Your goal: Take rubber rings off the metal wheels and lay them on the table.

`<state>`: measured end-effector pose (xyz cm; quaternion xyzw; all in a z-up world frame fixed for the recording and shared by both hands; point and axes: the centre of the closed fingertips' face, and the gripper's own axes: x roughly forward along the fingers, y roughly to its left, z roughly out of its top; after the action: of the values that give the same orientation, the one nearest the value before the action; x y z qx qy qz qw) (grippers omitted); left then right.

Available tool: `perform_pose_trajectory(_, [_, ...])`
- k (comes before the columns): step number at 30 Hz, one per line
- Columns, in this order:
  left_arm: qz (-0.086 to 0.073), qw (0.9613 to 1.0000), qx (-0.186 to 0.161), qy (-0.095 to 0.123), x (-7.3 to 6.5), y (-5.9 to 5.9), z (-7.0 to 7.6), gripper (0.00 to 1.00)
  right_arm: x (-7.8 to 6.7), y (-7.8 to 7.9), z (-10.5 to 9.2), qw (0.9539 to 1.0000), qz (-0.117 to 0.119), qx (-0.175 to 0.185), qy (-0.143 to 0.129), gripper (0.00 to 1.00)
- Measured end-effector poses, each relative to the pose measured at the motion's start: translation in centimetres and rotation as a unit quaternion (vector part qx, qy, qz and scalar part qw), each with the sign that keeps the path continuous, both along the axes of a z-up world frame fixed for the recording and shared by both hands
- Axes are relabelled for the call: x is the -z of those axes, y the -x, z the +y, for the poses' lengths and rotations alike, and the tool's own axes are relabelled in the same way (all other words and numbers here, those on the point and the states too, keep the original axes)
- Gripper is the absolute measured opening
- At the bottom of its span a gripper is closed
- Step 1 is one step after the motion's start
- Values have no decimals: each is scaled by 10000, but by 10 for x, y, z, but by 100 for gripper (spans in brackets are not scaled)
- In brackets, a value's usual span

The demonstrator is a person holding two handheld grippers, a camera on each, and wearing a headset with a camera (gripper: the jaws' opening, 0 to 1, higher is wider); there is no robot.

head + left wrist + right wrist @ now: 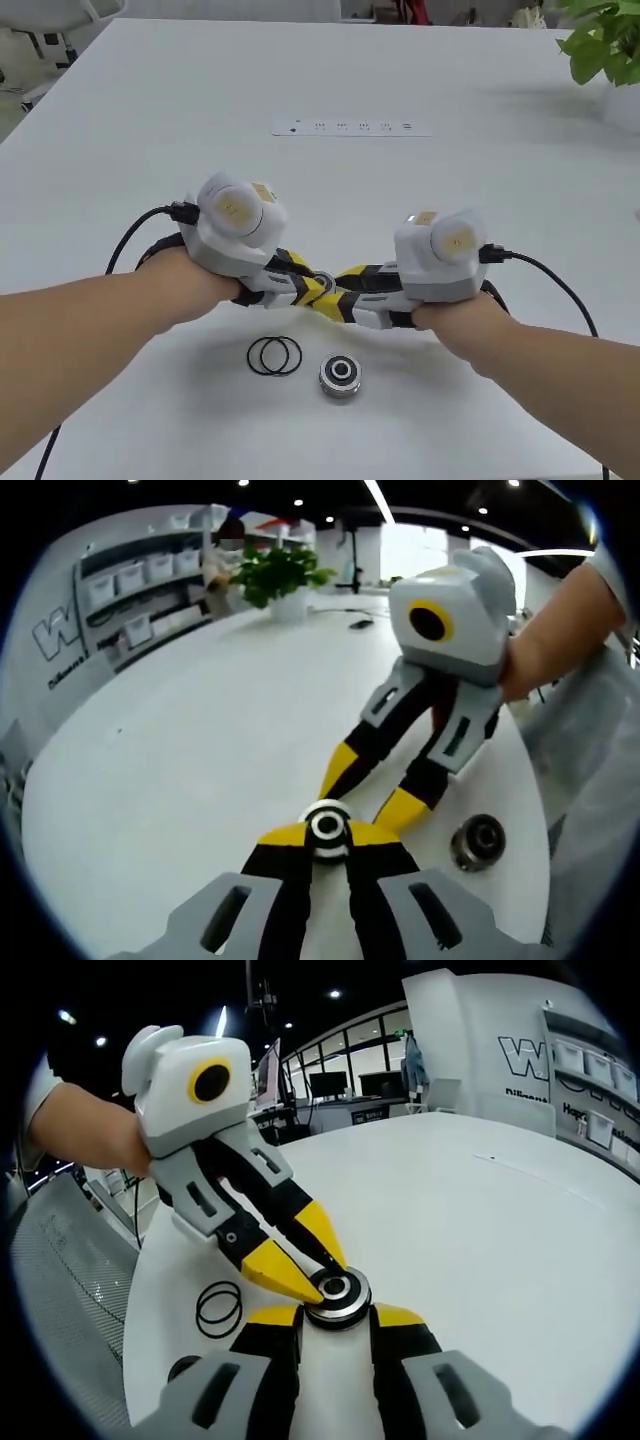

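Clamped across the metal wheel (340,1292) with the right tool (335,1318), nipped narrow onto its rim with the left tool (318,1278). Likely slick steel under soft, stretchy rubber: best pinched at the edge. Near both tools, on the worktop (420,70): loose rubber rings (274,356).

Head view looks down; gripper views face each other closely, sharing the wheel (328,825).

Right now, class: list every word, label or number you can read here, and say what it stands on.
"W": large letter on the wall, left gripper view, rest cut off; likewise in the right gripper view.
Smaller line under it: too blurred to read.
Marks on the white strip on the table: too small to read.
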<state>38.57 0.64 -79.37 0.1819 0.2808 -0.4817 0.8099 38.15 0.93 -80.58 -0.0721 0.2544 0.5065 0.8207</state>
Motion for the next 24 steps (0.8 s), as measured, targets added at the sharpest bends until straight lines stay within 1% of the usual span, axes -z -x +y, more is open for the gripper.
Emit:
perform_pose_trajectory(12, [-2, 10000, -22, 8, 0, 0, 0, 12, 1, 2, -3, 10000, -17, -48, 80, 20])
perform_pose_trajectory(19, [45, 10000, -78, 34, 1, 0, 0, 12, 1, 4, -8, 9999, -14, -54, 87, 14])
perform_pose_trajectory(24, [46, 9999, -101, 33, 0, 1, 0, 12, 1, 4, -8, 10000, 25, -19, 89, 12])
